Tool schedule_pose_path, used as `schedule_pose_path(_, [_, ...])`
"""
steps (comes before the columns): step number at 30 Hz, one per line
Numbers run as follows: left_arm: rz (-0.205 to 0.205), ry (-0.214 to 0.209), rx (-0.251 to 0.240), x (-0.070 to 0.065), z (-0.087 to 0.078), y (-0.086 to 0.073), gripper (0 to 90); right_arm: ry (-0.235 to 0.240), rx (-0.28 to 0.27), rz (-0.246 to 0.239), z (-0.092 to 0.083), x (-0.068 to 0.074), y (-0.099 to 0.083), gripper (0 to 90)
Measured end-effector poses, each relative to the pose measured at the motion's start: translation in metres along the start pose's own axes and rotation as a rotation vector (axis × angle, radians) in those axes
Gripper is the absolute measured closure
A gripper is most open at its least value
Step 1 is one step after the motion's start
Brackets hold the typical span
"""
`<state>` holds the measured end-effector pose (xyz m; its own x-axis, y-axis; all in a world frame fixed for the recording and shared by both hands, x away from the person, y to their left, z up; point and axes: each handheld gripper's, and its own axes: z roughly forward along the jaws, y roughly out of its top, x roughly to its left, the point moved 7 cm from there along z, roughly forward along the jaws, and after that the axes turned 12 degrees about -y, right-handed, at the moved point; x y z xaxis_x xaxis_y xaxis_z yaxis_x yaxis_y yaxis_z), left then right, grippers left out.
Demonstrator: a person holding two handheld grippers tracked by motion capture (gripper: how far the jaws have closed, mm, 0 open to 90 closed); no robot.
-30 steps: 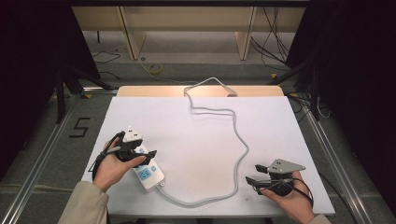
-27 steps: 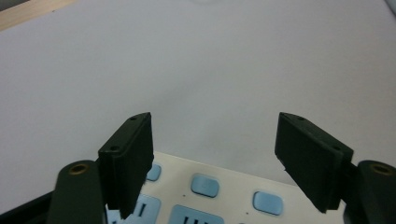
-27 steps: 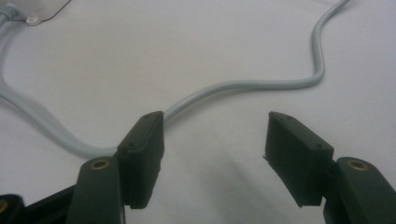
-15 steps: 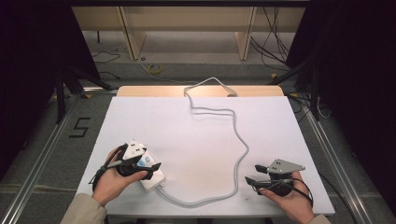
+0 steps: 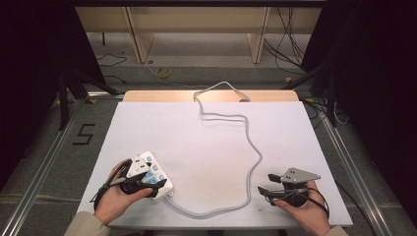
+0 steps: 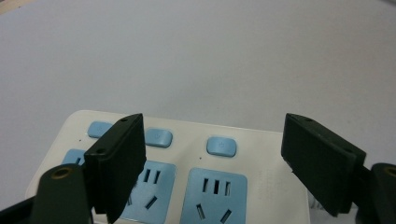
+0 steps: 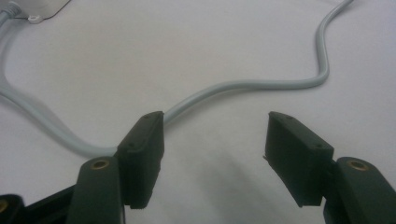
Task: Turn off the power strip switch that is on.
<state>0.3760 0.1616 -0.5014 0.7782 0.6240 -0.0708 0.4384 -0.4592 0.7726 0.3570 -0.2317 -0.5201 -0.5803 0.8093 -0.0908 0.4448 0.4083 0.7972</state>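
Note:
A white power strip (image 5: 158,172) with blue sockets lies at the near left of the white table (image 5: 206,142). My left gripper (image 5: 149,186) sits over its near end. In the left gripper view the jaws stand open above the power strip (image 6: 266,156), one jaw over a socket and the other past the strip's edge; nothing is held in the left gripper (image 6: 212,137). The strip's grey cable (image 5: 253,162) loops across the table to the far edge. At the near right my right gripper (image 5: 266,184) is open, its jaws pointing at the cable (image 7: 243,86), a short way off it.
The cable leaves the table at the back over a wooden strip (image 5: 167,95). A corner of the power strip (image 7: 42,8) appears at the top left of the right gripper view. Metal rails (image 5: 44,162) run along both sides of the table on the floor.
My left gripper has drawn back toward the near edge and now sits over the power strip's near end. The right gripper has stayed put.

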Motion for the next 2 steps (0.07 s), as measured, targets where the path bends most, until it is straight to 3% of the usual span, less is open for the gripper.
schedule_pose_path(2, [0.004, 0.001, 0.001, 0.0001, 0.0003, 0.0003, 21.9, 0.0, 0.0, 0.001, -0.0003, -0.0003, 0.0, 38.4])
